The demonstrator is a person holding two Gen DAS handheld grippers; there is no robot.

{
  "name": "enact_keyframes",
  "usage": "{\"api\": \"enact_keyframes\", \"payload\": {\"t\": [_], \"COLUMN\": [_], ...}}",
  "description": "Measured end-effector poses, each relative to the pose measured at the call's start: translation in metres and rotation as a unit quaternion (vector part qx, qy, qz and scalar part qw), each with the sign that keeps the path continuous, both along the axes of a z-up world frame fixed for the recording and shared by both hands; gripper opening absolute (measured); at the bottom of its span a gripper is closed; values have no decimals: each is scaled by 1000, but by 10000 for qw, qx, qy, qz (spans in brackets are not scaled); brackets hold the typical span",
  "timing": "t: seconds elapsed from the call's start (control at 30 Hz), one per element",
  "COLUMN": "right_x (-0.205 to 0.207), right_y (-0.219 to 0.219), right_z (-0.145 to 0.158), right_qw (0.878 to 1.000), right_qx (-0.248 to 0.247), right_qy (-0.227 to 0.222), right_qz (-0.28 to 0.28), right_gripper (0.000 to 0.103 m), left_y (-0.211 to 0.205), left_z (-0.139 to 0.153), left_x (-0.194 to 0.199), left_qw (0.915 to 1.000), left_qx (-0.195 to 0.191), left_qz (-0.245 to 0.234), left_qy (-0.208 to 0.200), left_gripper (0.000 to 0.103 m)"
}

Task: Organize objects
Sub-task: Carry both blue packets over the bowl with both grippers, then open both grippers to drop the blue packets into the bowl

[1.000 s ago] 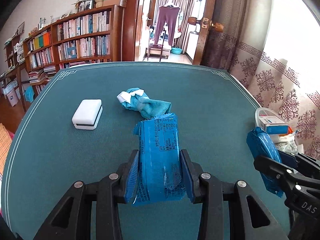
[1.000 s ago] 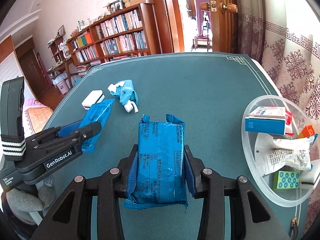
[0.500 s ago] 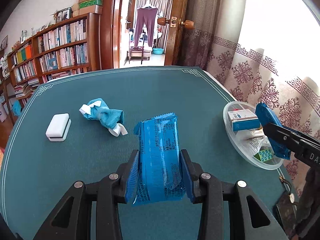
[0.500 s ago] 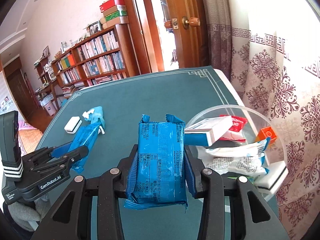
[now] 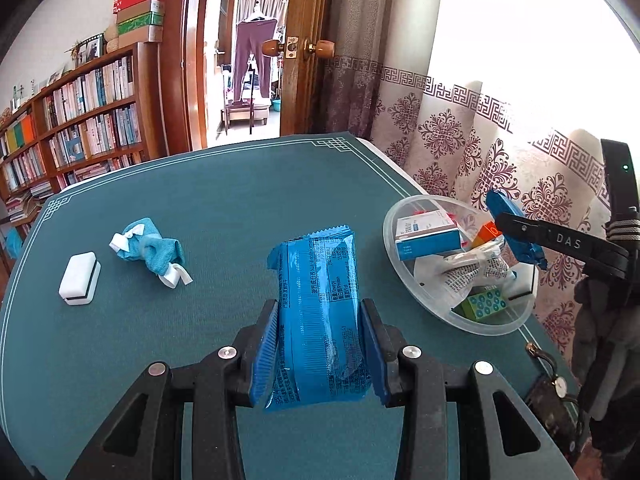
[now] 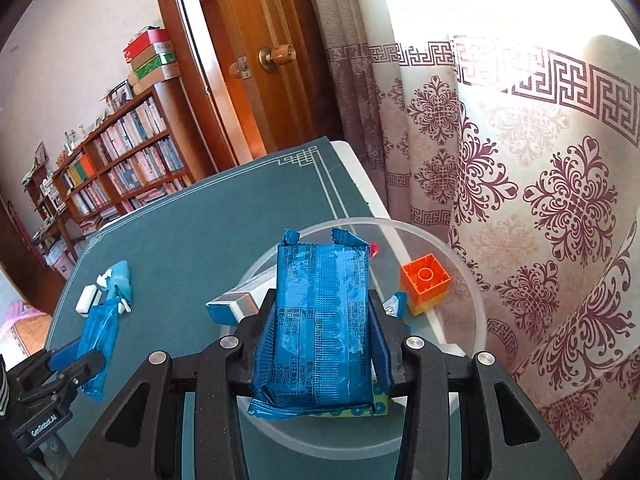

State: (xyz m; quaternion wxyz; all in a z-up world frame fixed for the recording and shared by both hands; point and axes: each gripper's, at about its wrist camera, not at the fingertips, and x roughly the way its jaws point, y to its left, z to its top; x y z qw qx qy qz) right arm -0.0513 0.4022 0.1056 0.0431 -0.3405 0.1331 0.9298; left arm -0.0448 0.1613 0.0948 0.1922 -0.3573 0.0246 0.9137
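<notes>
Two blue packets, one clamped in each gripper: left packet [image 5: 320, 312] in left gripper [image 5: 318, 354], centre frame, over table [image 5: 224, 200]; right packet [image 6: 320, 324] in right gripper [image 6: 322, 354], over bowl [image 6: 460, 264]. Light, crinkly, slippery film (probably crushable); best pinched across flat sides. Cloth [image 5: 150, 248], eraser [image 5: 79, 278] clear only in left view; orange brick [image 6: 425, 280] clear only in right.

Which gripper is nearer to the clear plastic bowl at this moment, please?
Right. The right gripper holds its blue packet over the clear bowl; the left gripper is beside it over the table.
</notes>
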Motion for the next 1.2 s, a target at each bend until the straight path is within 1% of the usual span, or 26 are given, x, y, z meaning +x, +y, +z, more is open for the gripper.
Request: {"api": "enact_keyframes", "payload": {"t": [0.27, 0.43, 0.5, 0.8, 0.9, 1.1, 1.2], "right_x": [-30, -40, -37, -12, -3, 12, 15], "right_y": [22, 31, 33, 37, 36, 35, 39], "right_z": [-13, -25, -27, -13, -6, 3, 2], "right_qw": [9996, 9989, 9986, 9988, 9990, 9989, 9985], "right_qx": [-26, -258, -340, -401, -371, -365, -419], "right_qy": [-206, -342, -353, -57, 60, 202, 212], "right_qz": [-186, -177, -199, -260, -254, -225, -265], "right_gripper": [42, 43, 47, 49, 49, 49, 49], "left_y": [15, 21, 23, 42, 51, 77, 92], "left_z": [6, 6, 6, 8, 13, 24, 26], "left_x": [3, 3, 3, -1, -4, -10, -18], "left_qw": [9999, 9997, 9996, 9984, 9979, 9949, 9927], "left_qx": [-25, -32, -1, 43, 32, 139, 262], "left_qz": [-157, -254, -290, -558, -650, -995, -1171], "left_qy": [42, 18, 2, -83, -34, 20, -83], "left_gripper": [42, 42, 42, 42, 42, 42, 42]}}
